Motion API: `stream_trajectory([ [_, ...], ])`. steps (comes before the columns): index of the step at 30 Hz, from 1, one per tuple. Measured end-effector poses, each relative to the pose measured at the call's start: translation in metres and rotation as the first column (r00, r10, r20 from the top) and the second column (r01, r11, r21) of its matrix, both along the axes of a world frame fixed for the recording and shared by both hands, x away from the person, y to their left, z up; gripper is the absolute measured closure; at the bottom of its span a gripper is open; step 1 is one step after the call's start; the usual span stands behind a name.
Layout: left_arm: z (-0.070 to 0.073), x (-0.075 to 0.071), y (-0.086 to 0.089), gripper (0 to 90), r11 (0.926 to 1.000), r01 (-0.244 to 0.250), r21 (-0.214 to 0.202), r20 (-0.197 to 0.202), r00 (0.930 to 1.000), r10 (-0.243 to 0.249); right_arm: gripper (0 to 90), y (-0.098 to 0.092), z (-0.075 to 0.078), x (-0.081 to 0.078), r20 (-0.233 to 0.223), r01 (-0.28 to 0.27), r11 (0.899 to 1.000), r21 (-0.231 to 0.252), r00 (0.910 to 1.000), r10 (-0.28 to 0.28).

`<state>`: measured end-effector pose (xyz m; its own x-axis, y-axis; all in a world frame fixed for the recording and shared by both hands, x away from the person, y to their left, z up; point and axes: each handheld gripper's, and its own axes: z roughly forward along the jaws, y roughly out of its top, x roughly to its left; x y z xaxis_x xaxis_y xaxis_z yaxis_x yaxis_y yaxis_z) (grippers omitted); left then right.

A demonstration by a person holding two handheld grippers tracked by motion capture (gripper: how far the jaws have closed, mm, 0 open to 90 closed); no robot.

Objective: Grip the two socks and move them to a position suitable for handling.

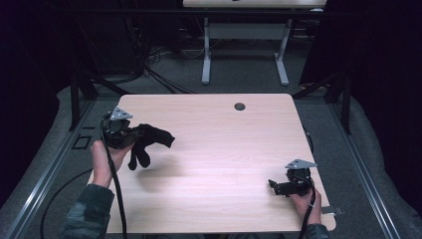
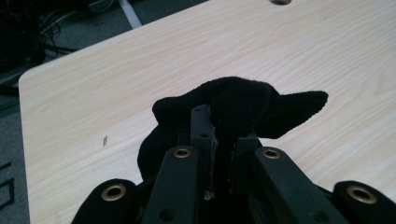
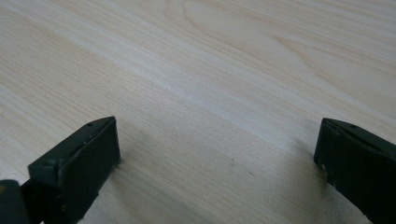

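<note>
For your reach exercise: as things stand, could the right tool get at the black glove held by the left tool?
Probably yes. The right tool stands open, with bare table between it and the black glove, which hangs from the shut left tool.

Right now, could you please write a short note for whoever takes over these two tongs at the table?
Left tongs: shut on the black glove, held up off the table; its fingers dangle free.
Right tongs: open, nothing between the jaws, resting low near the table's right front corner.
Done: glove picked up.
Left: probably set the glove down or hand it to the right tongs; where it should go is unclear.
</note>
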<state>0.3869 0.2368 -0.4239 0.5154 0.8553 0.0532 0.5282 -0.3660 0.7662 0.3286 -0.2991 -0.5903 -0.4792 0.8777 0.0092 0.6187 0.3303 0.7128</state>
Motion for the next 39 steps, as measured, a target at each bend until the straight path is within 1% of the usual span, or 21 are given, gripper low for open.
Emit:
stream_trajectory([
  [2, 0.004, -0.004, -0.004, 84.0, 0.9999, 0.016, 0.001, 0.012, 0.9998, -0.016, 0.0, 0.000, 0.000, 0.000, 0.001, -0.001, 1.000, 0.001, 1.0000, 0.001],
  [3, 0.006, -0.006, -0.006, 84.0, 0.9998, 0.019, -0.006, 0.016, 0.9997, -0.019, 0.0, 0.000, 0.000, 0.000, -0.001, 0.000, 1.000, -0.001, 1.0000, 0.000],
  [5, 0.008, -0.009, -0.009, 84.0, 0.9994, 0.033, 0.000, 0.019, 0.9993, -0.033, 0.0, 0.000, 0.000, 0.000, 0.000, 0.000, 1.000, 0.001, 1.0000, 0.000],
  [6, 0.008, -0.009, -0.009, 84.0, 0.9994, 0.033, 0.000, 0.019, 0.9993, -0.033, 0.0, 0.000, 0.000, 0.000, 0.000, -0.001, 1.000, 0.001, 1.0000, 0.001],
  [7, 0.008, -0.011, -0.012, 84.0, 0.9989, 0.046, -0.007, 0.019, 0.9987, -0.046, 0.0, 0.000, 0.000, 0.000, 0.000, -0.001, 1.000, 0.000, 1.0000, 0.001],
  [9, 0.008, -0.012, -0.017, 84.0, 0.9984, 0.056, -0.007, 0.018, 0.9983, -0.056, 0.0, 0.000, 0.000, 0.000, 0.000, 0.001, 1.000, 0.000, 1.0000, -0.001],
  [10, 0.009, -0.013, -0.020, 84.0, 0.9977, 0.068, -0.006, 0.013, 0.9976, -0.068, 0.0, 0.000, 0.000, 0.000, 0.000, -0.002, 1.000, 0.000, 1.0000, 0.002],
  [12, 0.009, -0.014, -0.022, 84.0, 0.9973, 0.073, -0.001, 0.012, 0.9973, -0.073, 0.0, 0.000, 0.000, 0.000, 0.000, -0.001, 1.000, 0.000, 1.0000, 0.001],
  [15, 0.011, -0.018, -0.030, 84.0, 0.9957, 0.093, -0.003, 0.024, 0.9954, -0.093, 0.0, 0.000, 0.000, 0.000, 0.000, -0.001, 1.000, 0.000, 1.0000, 0.001],
  [18, 0.014, -0.022, -0.039, 84.0, 0.9929, 0.118, -0.009, 0.023, 0.9927, -0.118, 0.0, 0.000, 0.000, 0.000, 0.000, -0.001, 1.000, 0.000, 1.0000, 0.001],
  [20, 0.013, -0.024, -0.047, 84.0, 0.9906, 0.137, -0.002, 0.025, 0.9903, -0.137, 0.0, 0.000, 0.000, 0.000, 0.000, 0.000, 1.000, 0.001, 1.0000, 0.000],
  [23, 0.009, -0.028, -0.061, 84.0, 0.9848, 0.174, -0.006, 0.017, 0.9847, -0.174, 0.0, 0.000, 0.000, 0.000, 0.000, 0.001, 1.000, 0.000, 1.0000, -0.001],
  [24, 0.007, -0.029, -0.067, 84.0, 0.9817, 0.191, -0.002, 0.012, 0.9816, -0.191, 0.0, 0.000, 0.000, 0.000, 0.000, -0.001, 1.000, 0.000, 1.0000, 0.001],
  [26, 0.003, -0.031, -0.077, 84.0, 0.9771, 0.212, -0.012, 0.007, 0.9772, -0.212, 0.0, 0.000, 0.000, 0.000, 0.000, -0.001, 1.000, 0.000, 1.0000, 0.001],
  [28, 0.000, -0.032, -0.085, 84.0, 0.9723, 0.233, -0.012, -0.001, 0.9724, -0.233, 0.0, 0.000, 0.000, 0.000, 0.000, -0.001, 1.000, 0.000, 1.0000, 0.001],
  [29, -0.002, -0.033, -0.092, 84.0, 0.9683, 0.250, -0.009, -0.006, 0.9683, -0.250, 0.0, 0.000, 0.000, 0.000, 0.000, -0.001, 1.000, 0.000, 1.0000, 0.001],
  [30, -0.004, -0.033, -0.097, 84.0, 0.9663, 0.257, -0.013, -0.006, 0.9664, -0.257, 0.0, 0.000, 0.000, 0.000, 0.000, -0.001, 1.000, 0.000, 1.0000, 0.001],
  [34, -0.015, -0.035, -0.115, 83.9, 0.9551, 0.296, -0.014, -0.027, 0.9548, -0.296, 0.0, 0.000, 0.000, 0.000, 0.000, -0.001, 1.000, 0.000, 1.0000, 0.001],
  [37, -0.027, -0.035, -0.130, 83.9, 0.9441, 0.330, -0.002, -0.060, 0.9423, -0.329, 0.0, 0.000, 0.000, 0.000, 0.000, -0.001, 1.000, 0.000, 1.0000, 0.001],
  [38, -0.032, -0.035, -0.135, 83.8, 0.9426, 0.334, -0.015, -0.068, 0.9402, -0.334, 0.0, 0.000, 0.000, 0.000, 0.000, -0.001, 1.000, 0.000, 1.0000, 0.001],
  [39, -0.036, -0.034, -0.139, 83.8, 0.9393, 0.343, -0.014, -0.079, 0.9361, -0.343, 0.0, 0.000, 0.000, 0.000, 0.000, -0.001, 1.000, 0.000, 1.0000, 0.001],
])
